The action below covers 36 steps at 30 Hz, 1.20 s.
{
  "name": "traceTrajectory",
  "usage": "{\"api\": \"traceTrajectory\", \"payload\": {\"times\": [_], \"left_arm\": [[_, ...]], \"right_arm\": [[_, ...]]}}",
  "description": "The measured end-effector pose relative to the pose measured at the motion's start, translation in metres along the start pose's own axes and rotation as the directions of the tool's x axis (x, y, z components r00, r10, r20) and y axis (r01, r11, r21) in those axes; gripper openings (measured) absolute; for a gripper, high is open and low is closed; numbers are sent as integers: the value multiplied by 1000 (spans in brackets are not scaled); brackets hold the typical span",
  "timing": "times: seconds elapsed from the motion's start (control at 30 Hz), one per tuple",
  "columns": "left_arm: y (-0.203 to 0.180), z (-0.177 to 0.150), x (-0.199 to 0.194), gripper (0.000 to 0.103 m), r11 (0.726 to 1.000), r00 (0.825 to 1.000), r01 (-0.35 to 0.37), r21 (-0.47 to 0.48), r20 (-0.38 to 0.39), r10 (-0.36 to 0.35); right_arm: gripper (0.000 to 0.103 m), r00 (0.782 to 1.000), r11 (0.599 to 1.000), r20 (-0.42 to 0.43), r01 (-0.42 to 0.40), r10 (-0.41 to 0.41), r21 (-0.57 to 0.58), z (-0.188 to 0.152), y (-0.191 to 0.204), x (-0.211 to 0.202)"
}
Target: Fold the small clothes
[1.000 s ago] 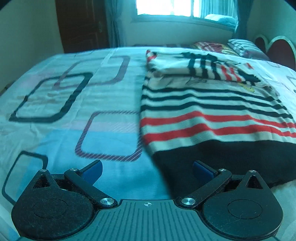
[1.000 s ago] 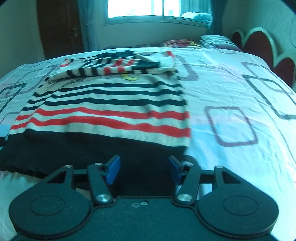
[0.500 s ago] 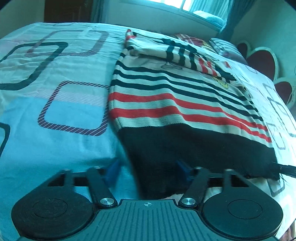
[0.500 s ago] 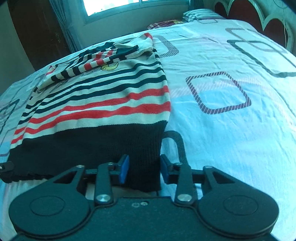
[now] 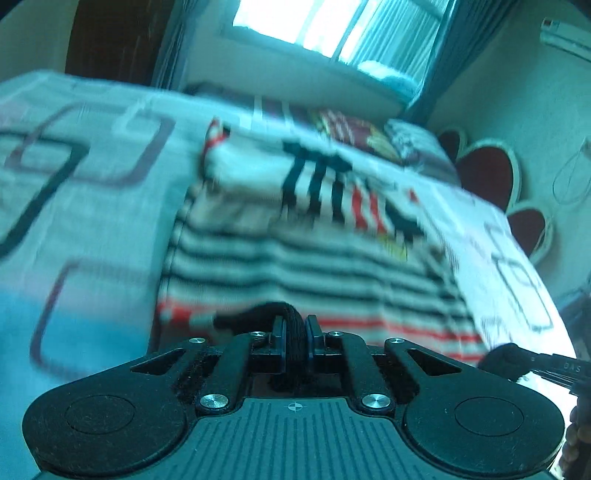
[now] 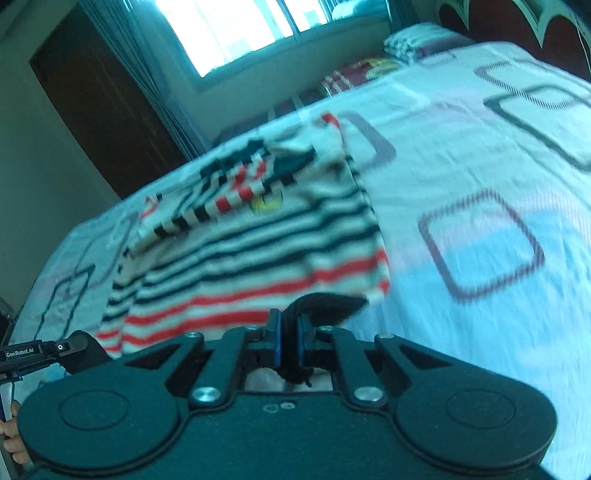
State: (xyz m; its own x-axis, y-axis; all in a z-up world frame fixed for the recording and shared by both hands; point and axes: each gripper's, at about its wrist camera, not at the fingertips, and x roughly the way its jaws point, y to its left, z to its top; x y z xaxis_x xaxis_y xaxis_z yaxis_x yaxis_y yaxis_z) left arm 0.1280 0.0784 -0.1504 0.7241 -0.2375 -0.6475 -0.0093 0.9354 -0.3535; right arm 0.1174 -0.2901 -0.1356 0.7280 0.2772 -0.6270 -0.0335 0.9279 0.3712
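Striped knit sweater (image 5: 303,254), cream with navy and red bands and a black ribbed hem, lies flat on the pale blue bedsheet with rounded-square outlines (image 5: 85,206). Its long axis runs from the near hem away toward the far window (image 5: 332,29), where the sleeves are already folded across the chest. The left gripper (image 5: 295,338) has its jaws pressed together on the near left corner of the black hem. The right gripper (image 6: 289,338) likewise pinches the near right corner, the fabric bunched between the blue pads (image 6: 274,339). Both corners lift off the sheet while the rest of the body rests on it. Everything left to fold lies straight ahead of both jaws, so the next move likely carries the hem forward over the stripes to the far shoulders; both hands sit equally near, level across the hem's width.
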Motion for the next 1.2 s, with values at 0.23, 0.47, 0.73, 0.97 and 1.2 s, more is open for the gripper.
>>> {"api": "traceTrajectory", "payload": {"times": [0.23, 0.47, 0.73, 0.97, 1.2], "left_arm": [[-9, 77, 53, 6, 999, 998, -40, 30, 46, 39], [4, 102, 94, 7, 986, 990, -131, 101, -31, 135], [18, 82, 123, 48, 990, 978, -70, 119, -185, 91], [21, 73, 105, 99, 985, 988, -79, 153, -122, 98], [24, 65, 136, 51, 985, 968, -80, 152, -224, 113]], "right_arm": [[5, 999, 999, 26, -29, 30, -37, 75, 3, 55], [5, 999, 997, -39, 28, -31, -73, 95, -2, 119], [54, 997, 993, -69, 37, -45, -111, 96, -13, 132], [60, 994, 989, -99, 34, -48, -142, 97, -21, 142], [41, 988, 974, -141, 27, -61, -227, 81, -7, 160]]}}
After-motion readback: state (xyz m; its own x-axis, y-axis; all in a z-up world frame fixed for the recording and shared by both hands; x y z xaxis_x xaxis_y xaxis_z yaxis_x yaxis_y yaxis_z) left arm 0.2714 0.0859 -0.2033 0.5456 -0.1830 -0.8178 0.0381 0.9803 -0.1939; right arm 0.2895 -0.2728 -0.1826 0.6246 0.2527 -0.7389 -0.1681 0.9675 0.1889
